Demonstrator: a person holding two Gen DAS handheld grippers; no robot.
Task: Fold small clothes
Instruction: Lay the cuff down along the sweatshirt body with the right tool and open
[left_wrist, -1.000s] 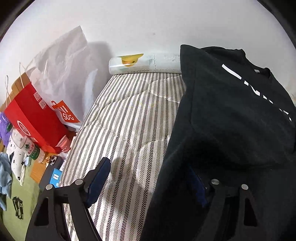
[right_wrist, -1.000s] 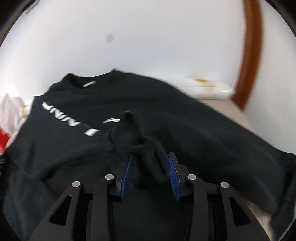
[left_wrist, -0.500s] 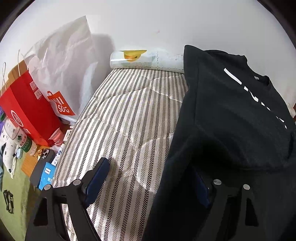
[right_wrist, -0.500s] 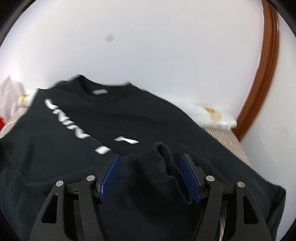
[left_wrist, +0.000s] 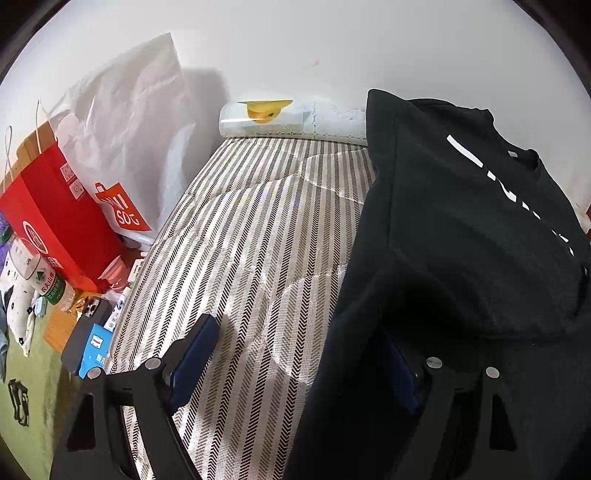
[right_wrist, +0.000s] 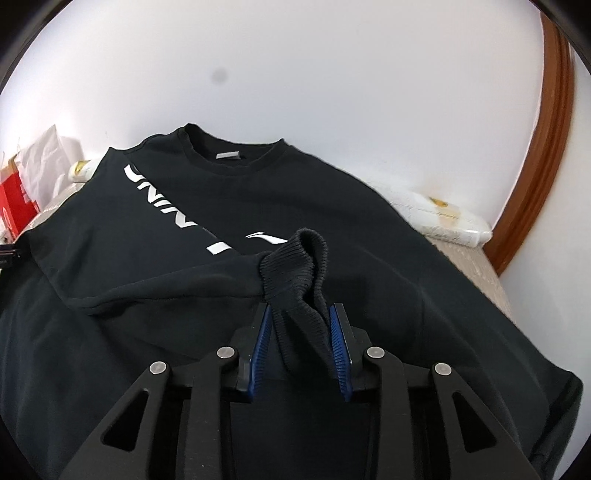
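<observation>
Your striped mattress (left_wrist: 258, 258) runs ahead of the left gripper (left_wrist: 295, 358), whose jaws stand wide, one finger over bare ticking, the other sunk against the edge of the black sweatshirt (right_wrist: 258, 206). That sweatshirt lies spread ahead of both grippers, collar farthest from you. Your right gripper (right_wrist: 301, 336) has just been closing, and now pinches the ribbed cuff (right_wrist: 295, 262), which stands up bunched between its blue pads (right_wrist: 338, 347).
</observation>
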